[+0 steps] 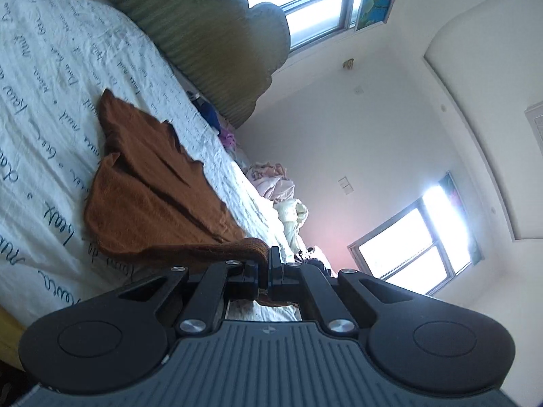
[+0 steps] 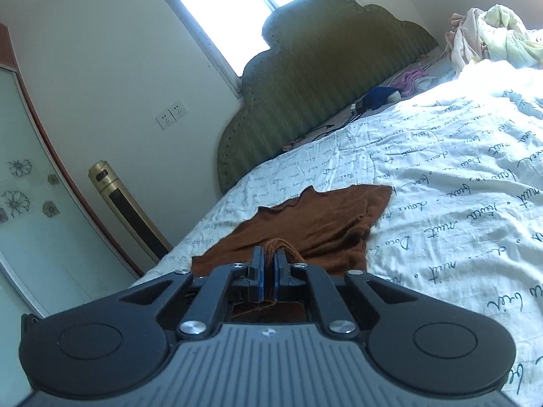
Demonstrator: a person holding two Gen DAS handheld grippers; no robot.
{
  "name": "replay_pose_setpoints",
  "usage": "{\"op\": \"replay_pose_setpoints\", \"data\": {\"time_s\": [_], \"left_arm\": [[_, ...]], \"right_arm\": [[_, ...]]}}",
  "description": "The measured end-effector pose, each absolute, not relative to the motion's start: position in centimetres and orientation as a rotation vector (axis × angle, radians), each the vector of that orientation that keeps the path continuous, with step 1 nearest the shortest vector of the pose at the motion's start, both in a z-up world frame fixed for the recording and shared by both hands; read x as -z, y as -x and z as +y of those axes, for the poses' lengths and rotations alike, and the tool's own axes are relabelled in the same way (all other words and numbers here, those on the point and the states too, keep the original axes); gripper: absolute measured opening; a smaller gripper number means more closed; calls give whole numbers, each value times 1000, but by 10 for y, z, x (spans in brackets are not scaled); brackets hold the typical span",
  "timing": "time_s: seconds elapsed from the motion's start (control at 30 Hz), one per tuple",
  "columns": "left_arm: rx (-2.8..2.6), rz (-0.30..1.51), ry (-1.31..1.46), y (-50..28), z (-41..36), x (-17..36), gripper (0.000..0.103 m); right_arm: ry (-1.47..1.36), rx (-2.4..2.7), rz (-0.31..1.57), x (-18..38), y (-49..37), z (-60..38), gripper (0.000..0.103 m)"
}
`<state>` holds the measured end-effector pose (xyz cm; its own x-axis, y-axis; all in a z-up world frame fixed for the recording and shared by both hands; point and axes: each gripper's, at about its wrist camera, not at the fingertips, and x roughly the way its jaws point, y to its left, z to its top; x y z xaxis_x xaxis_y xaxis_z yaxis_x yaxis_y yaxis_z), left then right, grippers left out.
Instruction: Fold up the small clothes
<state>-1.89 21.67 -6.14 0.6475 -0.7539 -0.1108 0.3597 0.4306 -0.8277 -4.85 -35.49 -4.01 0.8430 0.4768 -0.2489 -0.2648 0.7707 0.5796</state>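
While the brown garment (image 1: pixel 146 200) lies rumpled on the script-printed bedsheet (image 1: pixel 51 78), its near edge is pinched by the left gripper (image 1: pixel 265 264), fingers clamped together on it. Another near fold is clamped likewise by the right gripper (image 2: pixel 268 264); green headboard (image 2: pixel 305 78) far behind.

Right gripper (image 2: pixel 268 259) clamped on a bunched edge of a brown garment (image 2: pixel 315 224), rest of it lying rumpled on a white bedsheet (image 2: pixel 458 176) printed with script, green scalloped headboard (image 2: pixel 305 78) behind, gold tower fan (image 2: pixel 125 203) by the wall, heap of pale clothes (image 2: pixel 488 37) far right.
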Motion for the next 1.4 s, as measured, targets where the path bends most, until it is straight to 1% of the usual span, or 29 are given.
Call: {"op": "replay_pose_setpoints", "data": {"time_s": [0.1, 0.2, 0.33, 0.5, 0.6, 0.67, 0.8, 0.9, 0.97, 1.17, 1.4], "left_arm": [[745, 493, 856, 31, 219, 44, 3], [748, 524, 811, 47, 215, 39, 3], [749, 599, 799, 63, 208, 60, 3], [723, 680, 823, 67, 203, 89, 3], [717, 675, 830, 68, 205, 90, 3], [720, 647, 825, 63, 205, 82, 3], [691, 627, 860, 23, 208, 71, 3], [653, 625, 891, -25, 211, 71, 3], [625, 655, 897, -60, 211, 72, 3], [528, 733, 930, -159, 211, 80, 3], [442, 816, 962, -239, 207, 94, 3]], "right_arm": [[-543, -457, 361, 24, 71, -346, 5], [-524, -471, 344, 20, 99, -338, 5], [-541, -448, 382, 34, 111, -342, 5], [-586, -390, 446, 59, 87, -357, 5], [-602, -384, 464, 68, 84, -361, 5], [-601, -394, 453, 68, 88, -359, 5], [-587, -425, 429, 56, 66, -359, 5], [-599, -446, 457, 51, 17, -365, 5], [-603, -448, 497, 53, -21, -369, 5], [-683, -436, 657, 87, -143, -378, 5], [-756, -410, 763, 118, -227, -382, 5]]}}
